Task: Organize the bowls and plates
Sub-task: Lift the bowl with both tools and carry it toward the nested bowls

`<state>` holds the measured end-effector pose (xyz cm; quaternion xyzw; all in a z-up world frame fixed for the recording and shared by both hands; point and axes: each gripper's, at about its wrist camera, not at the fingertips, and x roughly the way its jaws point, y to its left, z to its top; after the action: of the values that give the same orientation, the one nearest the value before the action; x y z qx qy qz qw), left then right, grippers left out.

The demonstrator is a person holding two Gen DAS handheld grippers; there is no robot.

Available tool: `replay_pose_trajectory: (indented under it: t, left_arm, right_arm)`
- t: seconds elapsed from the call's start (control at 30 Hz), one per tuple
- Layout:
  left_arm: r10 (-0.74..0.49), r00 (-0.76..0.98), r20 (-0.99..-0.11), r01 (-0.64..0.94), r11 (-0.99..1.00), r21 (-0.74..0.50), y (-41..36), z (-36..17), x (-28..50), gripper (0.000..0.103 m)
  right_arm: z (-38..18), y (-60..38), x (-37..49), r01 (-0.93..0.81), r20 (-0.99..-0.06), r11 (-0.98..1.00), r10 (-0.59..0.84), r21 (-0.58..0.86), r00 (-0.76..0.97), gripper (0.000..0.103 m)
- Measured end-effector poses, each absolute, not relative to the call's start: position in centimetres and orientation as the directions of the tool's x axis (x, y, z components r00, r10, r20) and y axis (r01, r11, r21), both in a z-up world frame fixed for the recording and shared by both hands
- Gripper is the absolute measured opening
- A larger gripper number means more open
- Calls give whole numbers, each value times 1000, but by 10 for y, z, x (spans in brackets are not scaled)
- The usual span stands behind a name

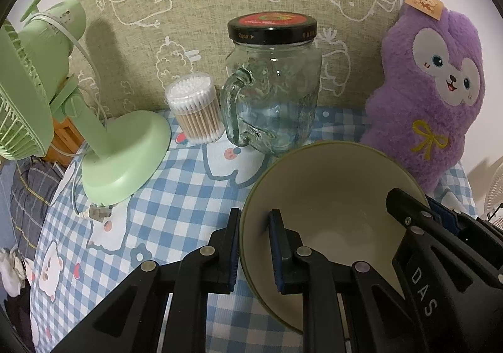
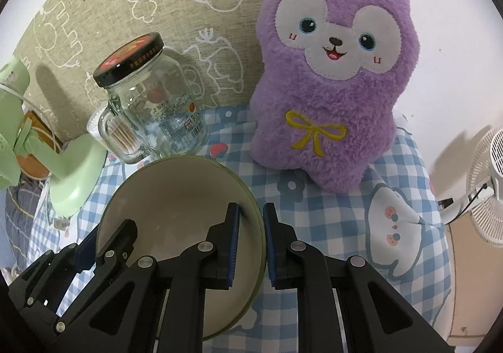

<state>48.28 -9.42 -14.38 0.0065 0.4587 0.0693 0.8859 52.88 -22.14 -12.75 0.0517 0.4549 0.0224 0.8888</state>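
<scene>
From the left wrist camera, the left gripper [image 1: 254, 250] pinches the left rim of a round cream-glazed ceramic bowl with an olive-green outside [image 1: 333, 192], one blue-padded finger inside the wall and one outside it, jaws narrow on the rim; the bowl sits tilted over the blue-and-white checked cloth with cartoon prints [image 1: 176, 208]. The right gripper [image 1: 440, 217] shows here clamped on the bowl's opposite edge. Only this view gives the whole pale green desk fan on its round base [image 1: 122, 158], its white plug lying on the cloth, and a clear tub of cotton swabs [image 1: 196, 110] unobstructed beside a glass handled jar with a black lid [image 1: 273, 92]. From the right wrist camera, the right gripper [image 2: 251, 247] grips the bowl [image 2: 176, 198] by its right rim, jaws likewise narrow, one pad inside and one outside. This view alone shows the purple plush toy with a yellow bow [image 2: 333, 76] in full, the jar's [image 2: 151, 104] printed label, and a white fan [image 2: 484, 192] at the far right edge; the swabs appear only through the jar's handle.
</scene>
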Motion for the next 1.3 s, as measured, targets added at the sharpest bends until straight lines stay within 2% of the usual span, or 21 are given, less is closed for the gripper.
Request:
replay_pose_trajectory:
  t: [0.73,1.3]
  left_arm:
    - [109,630,-769,-98,993,60,-93,-69,435,14]
    - [76,669,-739,-53,997,55,-86,-9,359,15]
  right_arm:
    - [-38,-221,463,21,-753,995,62,100,655,18]
    - [19,-204,379,58,-718,994,29,96,695,18]
